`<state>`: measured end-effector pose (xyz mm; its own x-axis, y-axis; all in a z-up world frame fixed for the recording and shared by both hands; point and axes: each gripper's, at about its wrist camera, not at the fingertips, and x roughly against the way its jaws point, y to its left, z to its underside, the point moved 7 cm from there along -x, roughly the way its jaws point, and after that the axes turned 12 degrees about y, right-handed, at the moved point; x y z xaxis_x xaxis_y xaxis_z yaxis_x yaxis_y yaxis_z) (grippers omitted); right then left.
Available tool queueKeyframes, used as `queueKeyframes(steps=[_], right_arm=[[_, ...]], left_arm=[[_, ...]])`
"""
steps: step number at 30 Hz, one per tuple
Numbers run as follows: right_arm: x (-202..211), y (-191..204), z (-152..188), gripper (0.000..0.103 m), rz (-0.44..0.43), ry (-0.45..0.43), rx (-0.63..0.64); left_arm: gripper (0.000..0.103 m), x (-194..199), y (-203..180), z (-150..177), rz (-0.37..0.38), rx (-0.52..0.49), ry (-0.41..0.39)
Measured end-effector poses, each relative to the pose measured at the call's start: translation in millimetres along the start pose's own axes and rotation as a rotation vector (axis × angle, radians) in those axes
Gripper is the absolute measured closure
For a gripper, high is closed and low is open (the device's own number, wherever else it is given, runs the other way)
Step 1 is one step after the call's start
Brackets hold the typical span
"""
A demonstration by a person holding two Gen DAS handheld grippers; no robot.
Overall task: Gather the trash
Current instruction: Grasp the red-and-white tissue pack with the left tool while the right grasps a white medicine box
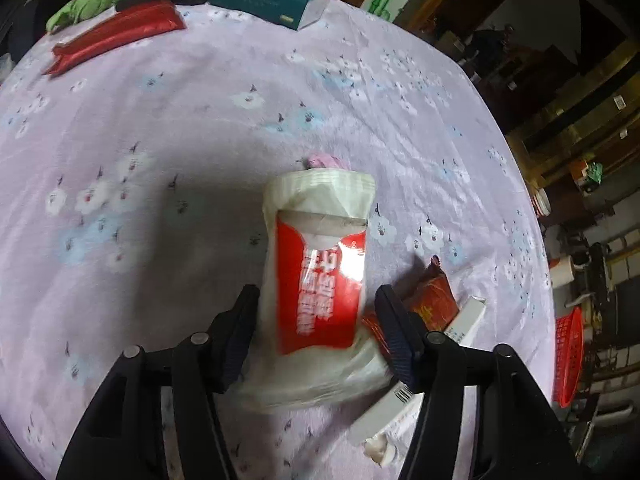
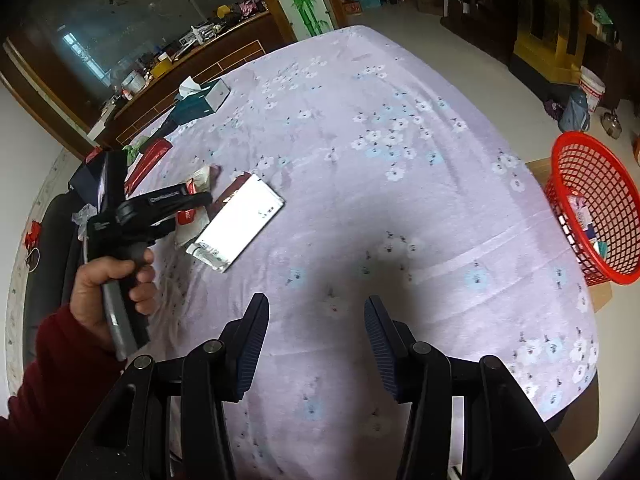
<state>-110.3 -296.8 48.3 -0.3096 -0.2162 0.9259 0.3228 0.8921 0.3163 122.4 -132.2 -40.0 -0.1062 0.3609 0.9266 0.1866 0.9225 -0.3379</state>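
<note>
White characters on red-and-white packet (image 1: 320,276) — blurred, no text legible anywhere

Soft daylight; a dark shadow pools on the tablecloth (image 2: 360,128) beneath both cameras. Glare whitens the silver packet (image 2: 240,222). Left view is motion-blurred; fisheye edges bend and darken.
</note>
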Motion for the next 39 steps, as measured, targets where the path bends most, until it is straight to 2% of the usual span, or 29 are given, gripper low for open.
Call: queueKeyframes(steps=[2, 4, 7, 12, 16, 20, 21, 23, 24, 25, 27, 29, 30, 31, 32, 34, 37, 39], right_arm=[[-5, 8, -4, 0.05, -0.014, 0.008, 0.007], [-13, 18, -10, 0.046, -0.037, 0.022, 0.006], [-30, 28, -23, 0.039, -0.092, 0.053, -0.029], [-66, 45, -47, 0.038, -0.148, 0.11, -0.082], [-99, 63, -68, 0.037, -0.167, 0.148, -0.128], [-126, 75, -85, 0.036, -0.145, 0.163, -0.186], [-133, 77, -88, 0.036, -0.117, 0.17, -0.194], [-142, 82, -91, 0.036, -0.093, 0.175, -0.196], [-147, 86, -93, 0.032, -0.068, 0.177, -0.187], [-151, 89, -94, 0.031, -0.036, 0.177, -0.176], [-158, 94, -94, 0.031, -0.023, 0.184, -0.166], [-160, 100, -95, 0.038, 0.045, 0.164, -0.12], [-159, 100, -93, 0.056, 0.058, 0.16, -0.104], [-158, 99, -91, 0.071, 0.061, 0.162, -0.093], [-157, 97, -88, 0.071, 0.065, 0.167, -0.091], [-148, 90, -82, 0.081, 0.059, 0.149, -0.083], [-131, 81, -68, 0.089, 0.064, 0.123, -0.045], [-118, 78, -61, 0.09, 0.076, 0.098, -0.006]], left_arm=[[0.064, -2, -2, -1, 0.007, -0.031, 0.002], [0.067, 1, -1, 0, 0.0, -0.048, -0.018], [0.067, 12, 5, 9, -0.015, -0.075, -0.047], [0.067, 56, 21, 38, -0.048, -0.127, -0.143], [0.067, 84, 36, 62, -0.066, -0.141, -0.186], [0.067, 105, 50, 85, -0.107, -0.161, -0.223], [0.067, 108, 54, 90, -0.103, -0.155, -0.223], [0.067, 114, 63, 97, -0.102, -0.141, -0.226], [0.067, 116, 68, 101, -0.105, -0.135, -0.229], [0.067, 118, 72, 103, -0.105, -0.131, -0.228], [0.067, 121, 78, 108, -0.111, -0.123, -0.233], [0.067, 122, 83, 112, -0.114, -0.117, -0.235], [0.067, 123, 84, 114, -0.117, -0.114, -0.235], [0.067, 124, 85, 115, -0.117, -0.111, -0.237], [0.067, 125, 86, 116, -0.115, -0.109, -0.24], [0.067, 127, 84, 118, -0.118, -0.118, -0.25], [0.067, 128, 76, 119, -0.119, -0.139, -0.258], [0.067, 128, 66, 121, -0.118, -0.166, -0.267]])
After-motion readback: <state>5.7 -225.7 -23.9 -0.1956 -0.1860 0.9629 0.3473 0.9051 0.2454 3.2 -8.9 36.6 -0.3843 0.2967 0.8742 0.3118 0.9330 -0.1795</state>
